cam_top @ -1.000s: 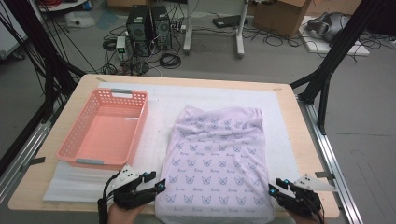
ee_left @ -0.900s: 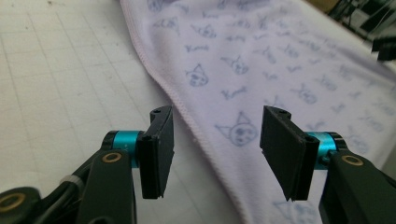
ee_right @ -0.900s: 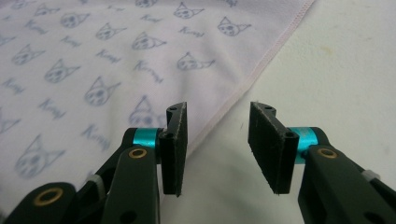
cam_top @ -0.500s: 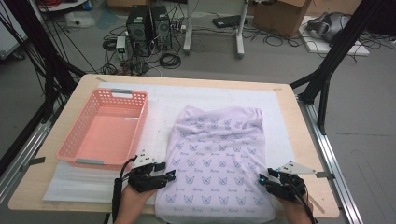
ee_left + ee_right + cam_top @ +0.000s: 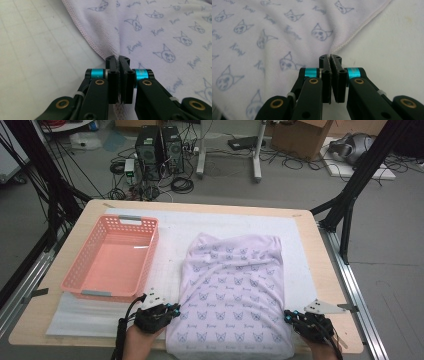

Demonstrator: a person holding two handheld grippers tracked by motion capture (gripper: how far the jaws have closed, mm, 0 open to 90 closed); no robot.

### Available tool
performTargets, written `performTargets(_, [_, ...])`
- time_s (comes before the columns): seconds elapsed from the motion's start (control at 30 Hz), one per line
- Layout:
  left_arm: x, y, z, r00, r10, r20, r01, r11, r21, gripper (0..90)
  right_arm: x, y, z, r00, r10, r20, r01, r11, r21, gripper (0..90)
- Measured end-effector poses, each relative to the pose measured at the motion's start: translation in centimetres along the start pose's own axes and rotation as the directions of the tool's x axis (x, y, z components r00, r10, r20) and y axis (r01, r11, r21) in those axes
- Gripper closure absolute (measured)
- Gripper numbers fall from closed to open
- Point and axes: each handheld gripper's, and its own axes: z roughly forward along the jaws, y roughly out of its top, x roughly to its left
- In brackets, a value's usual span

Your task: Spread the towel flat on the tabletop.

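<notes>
Both grippers have closed in from the table's near corners. The left gripper [image 5: 117, 60] now pinches the lilac towel's [image 5: 235, 290] near left hem; the right gripper [image 5: 330, 58] seemingly pinches the right hem. Folding can begin. Beyond, a pink basket [image 5: 80, 270] stands empty.

In the high view the bottom edge cut off the cloth's [image 5: 235, 295] near hem and both forearms. Each gripper's closed fingers [image 5: 113, 75] hid the pinched hem between them.
</notes>
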Motion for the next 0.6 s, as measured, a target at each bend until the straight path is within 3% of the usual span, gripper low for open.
performTargets(0.07, [-0.1,-0.6,-0.7,0.9998,-0.011,0.020,0.011,0.9999,-0.003,86.2,0.1,-0.4,-0.7,1.0000,-0.003,-0.007,0.003,1.000,0.001,87.6])
performTargets(0.23, [-1.2,-1.5,-1.7,0.9986,0.019,0.050,-0.019,0.9998,0.006,85.4,0.6,-1.4,-2.1,0.9997,-0.019,-0.017,0.019,1.000,0.024,87.6])
performTargets(0.27, [-1.3,-1.6,-1.7,0.9986,0.011,0.052,-0.012,0.9999,0.002,83.1,0.7,-1.7,-2.3,0.9996,-0.022,-0.016,0.023,0.999,0.028,87.5])
performTargets(0.33, [-1.1,-1.5,-1.7,0.9989,0.004,0.048,-0.003,0.9999,-0.012,68.0,0.9,-1.8,-2.6,0.9995,-0.020,-0.024,0.021,1.000,0.020,85.0])
performTargets(0.4, [-0.7,-1.4,-1.4,0.9988,-0.022,0.043,0.024,0.9990,-0.038,54.0,0.9,-1.5,-2.6,0.9998,-0.012,-0.015,0.011,1.000,-0.011,75.5])
performTargets(0.5, [-0.3,-0.9,-1.1,0.9989,-0.021,0.042,0.024,0.9978,-0.062,48.6,0.6,-0.7,-2.4,0.9998,0.009,0.016,-0.008,0.998,-0.060,66.2])
performTargets(0.6, [-0.2,-0.4,-0.8,0.9990,-0.024,0.037,0.028,0.9956,-0.089,47.4,0.6,0.3,-1.2,0.9983,0.019,0.055,-0.015,0.997,-0.072,59.6])
